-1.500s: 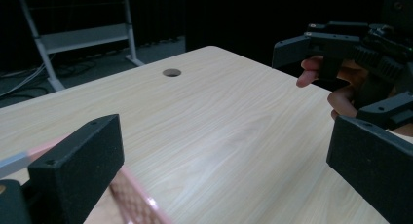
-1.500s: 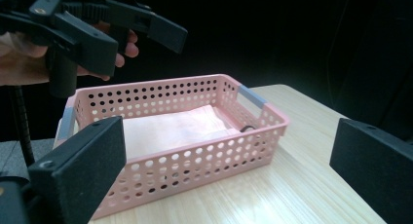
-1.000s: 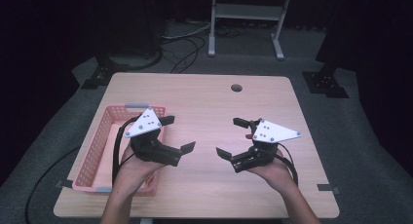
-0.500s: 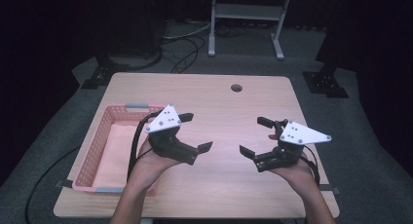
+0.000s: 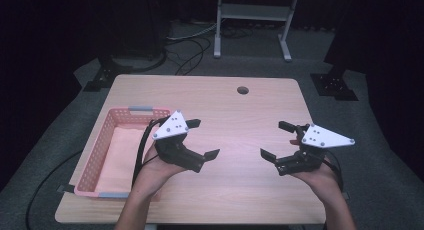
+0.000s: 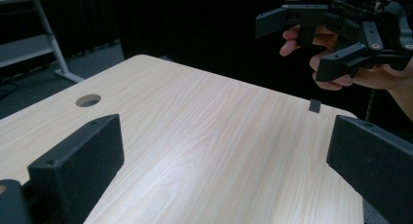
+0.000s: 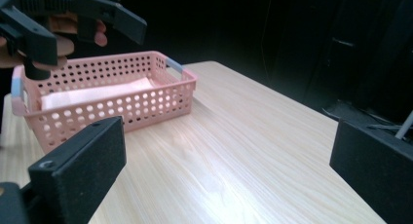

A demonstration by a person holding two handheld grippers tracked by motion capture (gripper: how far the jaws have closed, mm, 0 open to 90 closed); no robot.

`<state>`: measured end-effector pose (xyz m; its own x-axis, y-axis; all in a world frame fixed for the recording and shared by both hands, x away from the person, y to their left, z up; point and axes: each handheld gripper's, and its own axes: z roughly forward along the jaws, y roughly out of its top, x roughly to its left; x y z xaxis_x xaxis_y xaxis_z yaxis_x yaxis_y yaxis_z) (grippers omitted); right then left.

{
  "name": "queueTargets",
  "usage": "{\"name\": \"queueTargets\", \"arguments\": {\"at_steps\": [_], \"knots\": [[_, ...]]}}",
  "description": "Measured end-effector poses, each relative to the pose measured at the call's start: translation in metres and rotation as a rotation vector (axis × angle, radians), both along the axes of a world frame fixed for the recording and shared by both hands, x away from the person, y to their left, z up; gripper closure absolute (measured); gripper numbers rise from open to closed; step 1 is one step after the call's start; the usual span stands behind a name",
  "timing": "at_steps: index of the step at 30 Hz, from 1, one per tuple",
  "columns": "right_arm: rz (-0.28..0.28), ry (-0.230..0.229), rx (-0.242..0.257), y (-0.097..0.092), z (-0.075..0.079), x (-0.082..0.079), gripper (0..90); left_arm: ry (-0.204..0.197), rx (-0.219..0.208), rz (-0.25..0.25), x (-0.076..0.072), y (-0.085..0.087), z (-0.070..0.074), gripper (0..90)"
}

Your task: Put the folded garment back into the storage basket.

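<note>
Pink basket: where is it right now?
In the high view the pink basket sits on the table's left side, along its left edge, just left of the left gripper.

Two black fingers [image 7: 78, 170] of the right gripper [image 7: 224, 170] rise at the near edge, spread wide with nothing between them. Beyond lies the pale wooden surface [image 7: 243, 141]. A pink perforated basket [image 7: 112, 102] sits far left, the left gripper [image 7: 78, 19] held above it.
</note>
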<state>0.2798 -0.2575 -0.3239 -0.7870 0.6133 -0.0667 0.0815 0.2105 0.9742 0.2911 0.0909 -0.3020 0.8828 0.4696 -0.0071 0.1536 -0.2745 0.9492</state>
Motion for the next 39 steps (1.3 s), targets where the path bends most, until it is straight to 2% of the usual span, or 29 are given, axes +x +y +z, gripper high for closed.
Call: {"name": "queueTargets", "arguments": {"at_steps": [5,11,15,18,20,24,33,39], "knots": [[0.023,0.024,-0.029,-0.004,-0.004,0.001,0.0,0.021,0.018,-0.025,0.001,-0.002,-0.005,0.0],[0.035,0.049,-0.078,-0.006,-0.013,0.003,0.0,0.041,0.085,-0.045,0.002,-0.009,-0.014,0.0],[0.062,0.064,-0.124,-0.005,-0.020,0.003,0.0,0.068,0.102,-0.054,0.004,-0.015,-0.023,0.0],[0.096,0.094,-0.149,-0.005,-0.025,0.005,0.0,0.079,0.121,-0.065,0.005,-0.021,-0.031,0.0],[0.117,0.111,-0.184,-0.004,-0.029,0.006,0.0,0.091,0.127,-0.071,0.005,-0.025,-0.036,0.0],[0.137,0.138,-0.219,-0.005,-0.036,0.008,0.0,0.108,0.143,-0.088,0.004,-0.032,-0.044,0.0],[0.150,0.191,-0.264,-0.011,-0.047,0.014,0.0,0.140,0.170,-0.097,0.006,-0.045,-0.059,0.0],[0.161,0.217,-0.284,-0.014,-0.056,0.018,0.0,0.150,0.217,-0.094,0.006,-0.053,-0.070,0.0]]}}
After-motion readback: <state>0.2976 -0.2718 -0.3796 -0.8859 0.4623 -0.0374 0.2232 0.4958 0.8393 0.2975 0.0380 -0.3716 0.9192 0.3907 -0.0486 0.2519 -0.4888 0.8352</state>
